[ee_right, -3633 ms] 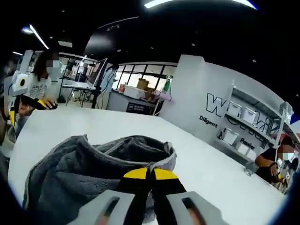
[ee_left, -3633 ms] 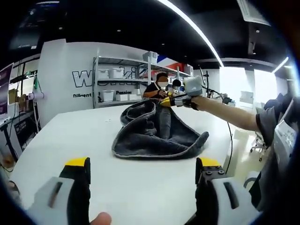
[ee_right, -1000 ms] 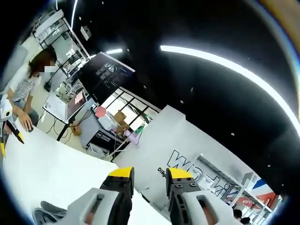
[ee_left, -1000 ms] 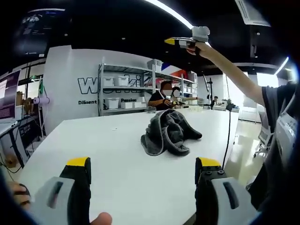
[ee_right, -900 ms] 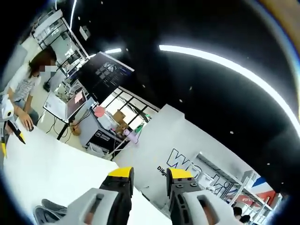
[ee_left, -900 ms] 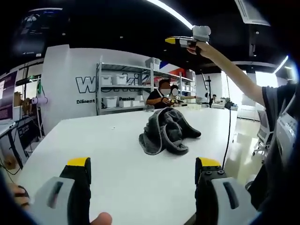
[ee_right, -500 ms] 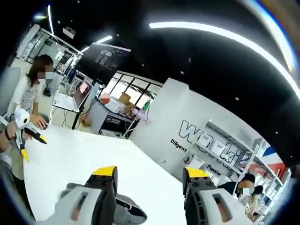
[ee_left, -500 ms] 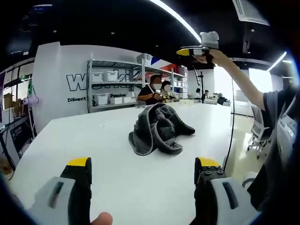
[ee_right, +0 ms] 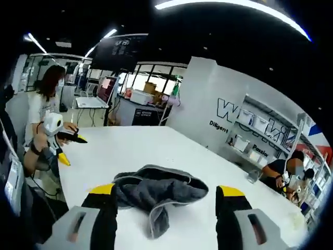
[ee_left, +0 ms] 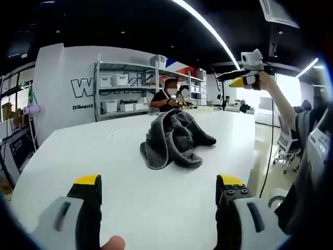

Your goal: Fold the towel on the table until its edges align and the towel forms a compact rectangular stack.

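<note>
Grey towel [ee_left: 174, 138] lying bunched in a loose heap near the middle of the white bench [ee_left: 78, 151], touched by neither claw. Dropped and crumpled tighter than a few seconds back, when one edge was pinched and lifted by the right claw [ee_right: 165, 194]. No edges aligned, no flat layers; folding judged barely begun, probably needing a fresh spread-out first.

Right claw since released, raised high, now brought down again, jaws wide apart and empty, framing the heap in the right gripper view; seen too in the left gripper view, held up off to the right [ee_left: 238, 82]. Left claw [ee_left: 158, 182] unchanged: jaws apart, empty, low over the near bench edge, well short of the towel.

Shelving rack [ee_left: 125, 94] and seated people beyond the bench.
</note>
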The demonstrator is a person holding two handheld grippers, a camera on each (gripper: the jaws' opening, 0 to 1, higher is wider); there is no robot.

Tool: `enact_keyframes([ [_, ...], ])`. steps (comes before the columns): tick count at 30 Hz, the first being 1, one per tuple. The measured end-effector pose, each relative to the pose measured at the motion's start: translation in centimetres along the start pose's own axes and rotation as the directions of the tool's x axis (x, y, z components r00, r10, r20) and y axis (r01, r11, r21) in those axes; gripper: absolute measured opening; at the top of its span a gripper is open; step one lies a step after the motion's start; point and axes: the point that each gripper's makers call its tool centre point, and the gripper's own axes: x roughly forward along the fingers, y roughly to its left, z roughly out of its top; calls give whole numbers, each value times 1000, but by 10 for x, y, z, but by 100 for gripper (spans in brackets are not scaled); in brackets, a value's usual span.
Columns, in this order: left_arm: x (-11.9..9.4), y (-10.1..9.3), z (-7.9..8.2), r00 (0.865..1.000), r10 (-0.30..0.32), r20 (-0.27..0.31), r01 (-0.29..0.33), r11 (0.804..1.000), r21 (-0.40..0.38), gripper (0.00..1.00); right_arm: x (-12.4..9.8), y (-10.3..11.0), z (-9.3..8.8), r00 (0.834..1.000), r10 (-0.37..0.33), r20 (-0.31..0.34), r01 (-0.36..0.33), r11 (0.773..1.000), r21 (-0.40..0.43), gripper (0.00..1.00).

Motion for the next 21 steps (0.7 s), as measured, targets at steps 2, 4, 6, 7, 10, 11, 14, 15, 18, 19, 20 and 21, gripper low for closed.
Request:
enact_keyframes([
  [2, 0, 0, 0, 1000, -1, -1, 1, 1000, 0, 95, -3, 7, -8, 1000, 8, 1, -8, 1000, 11, 82],
  [4, 0, 1, 0, 1000, -1, -3, 1, 1000, 1, 95, -5, 16, -20, 1000, 18, -7, -18, 1000, 18, 84],
  [6, 0, 1, -1, 1000, 0, -7, 0, 1000, 2, 95, -5, 21, -33, 999, 31, -38, -30, 999, 33, 88],
  [7, 0, 2, -2, 1000, 0, -11, 0, 1000, 3, 95, -4, 23, -37, 998, 34, -47, -32, 999, 37, 89],
  [10, 0, 2, -5, 1000, 1, -20, -1, 1000, 3, 95, -3, 29, -54, 995, 52, -82, -48, 997, 57, 90],
  [11, 0, 2, -5, 1000, 1, -21, -1, 1000, 3, 95, -2, 30, -58, 994, 58, -89, -52, 997, 63, 91],
  [14, -2, 4, -8, 1000, 6, -27, -5, 1000, 1, 95, -1, 34, -72, 991, 86, -106, -75, 992, 105, 92],
  [15, -2, 4, -9, 1000, 8, -28, -8, 1000, -1, 95, 0, 34, -74, 991, 88, -104, -76, 991, 113, 92],
  [18, -3, 6, -11, 999, 12, -34, -12, 1000, -3, 95, 1, 36, -82, 990, 93, -108, -79, 989, 125, 92],
  [19, -4, 6, -11, 999, 13, -35, -13, 1000, -3, 95, 1, 37, -83, 990, 94, -107, -81, 989, 125, 92],
  [20, -4, 7, -12, 999, 13, -37, -13, 1000, -3, 95, 1, 39, -85, 990, 96, -104, -83, 989, 124, 93],
  [21, -5, 7, -13, 999, 14, -38, -14, 1000, -4, 95, 1, 40, -87, 990, 95, -101, -82, 989, 125, 93],
])
